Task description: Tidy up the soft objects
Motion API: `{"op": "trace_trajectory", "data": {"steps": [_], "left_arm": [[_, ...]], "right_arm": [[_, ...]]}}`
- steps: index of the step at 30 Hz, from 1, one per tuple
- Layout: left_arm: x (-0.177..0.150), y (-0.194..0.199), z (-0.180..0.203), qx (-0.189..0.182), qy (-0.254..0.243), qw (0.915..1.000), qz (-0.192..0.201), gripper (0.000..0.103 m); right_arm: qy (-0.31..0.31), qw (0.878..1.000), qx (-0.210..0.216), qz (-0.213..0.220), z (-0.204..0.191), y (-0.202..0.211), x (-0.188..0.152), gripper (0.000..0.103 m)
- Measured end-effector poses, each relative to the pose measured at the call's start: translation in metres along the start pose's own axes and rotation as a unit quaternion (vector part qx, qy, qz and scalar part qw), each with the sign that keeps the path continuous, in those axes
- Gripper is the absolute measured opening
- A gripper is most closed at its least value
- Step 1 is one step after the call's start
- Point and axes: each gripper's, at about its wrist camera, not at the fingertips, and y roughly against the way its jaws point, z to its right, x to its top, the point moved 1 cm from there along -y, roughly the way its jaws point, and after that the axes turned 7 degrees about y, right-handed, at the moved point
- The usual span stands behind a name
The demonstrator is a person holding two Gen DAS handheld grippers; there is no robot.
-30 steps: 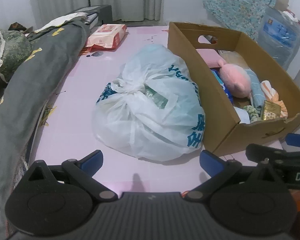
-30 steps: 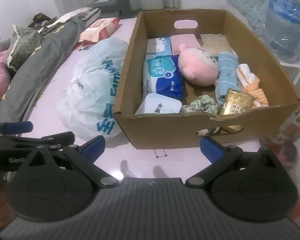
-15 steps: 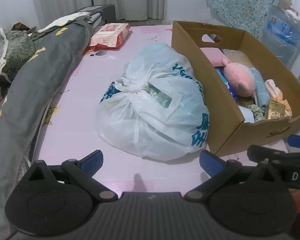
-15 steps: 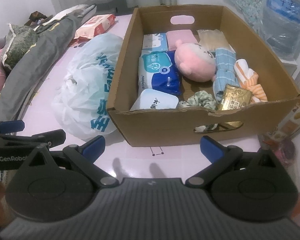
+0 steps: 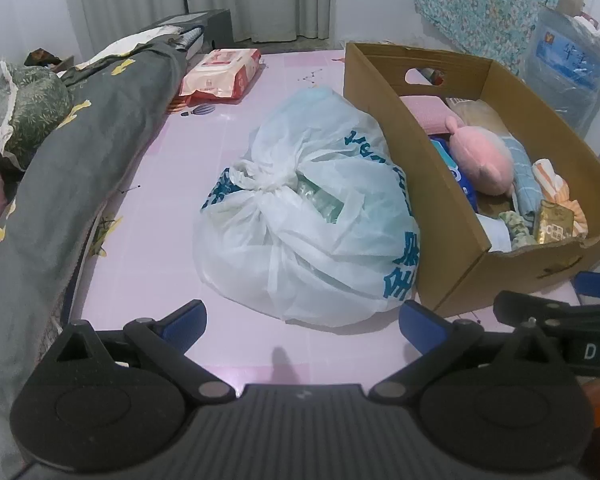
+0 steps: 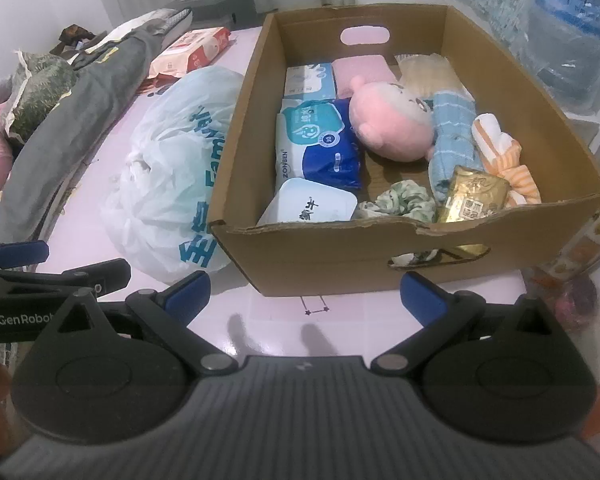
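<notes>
Pink bedsheet carries a tied bag beside a cardboard box; both tools gape empty.

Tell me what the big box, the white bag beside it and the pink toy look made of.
Box: brown corrugated cardboard, matte, with a torn front edge. White bag: thin, translucent plastic film, crinkled and knotted on top. Pink toy: apparently plush fabric, with a fuzzy, rounded surface.

Both views have drawn back slightly, the cardboard box and plastic bag sitting lower in frame.
</notes>
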Motion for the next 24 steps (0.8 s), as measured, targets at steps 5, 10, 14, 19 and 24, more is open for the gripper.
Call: {"op": "trace_trajectory", "data": {"steps": [5,10,14,19,24], "left_arm": [[0.0016,-0.0009,-0.0001,0.001,0.000,1.0000,-0.002,0.103],[0.0029,-0.0019,0.0000,0.002,0.000,1.0000,-0.003,0.103],[0.0036,-0.0034,0.0004,0.002,0.001,1.0000,-0.007,0.103],[0.0033,-0.0039,0.0005,0.003,0.001,1.0000,-0.007,0.103],[0.0029,-0.0024,0.0005,0.003,0.003,1.0000,-0.005,0.103]], "right_arm": [[0.000,1.000,0.002,-0.002,0.0007,-0.0024,0.0021,0.102],[0.002,1.000,0.002,-0.002,0.0010,-0.0035,0.0036,0.102],[0.001,1.000,0.004,-0.004,0.0016,-0.0049,0.0037,0.102],[-0.001,1.000,0.007,-0.006,0.0021,-0.0064,0.0033,0.102],[0.000,1.000,0.007,-0.004,0.0021,-0.0064,0.0029,0.102]]}}
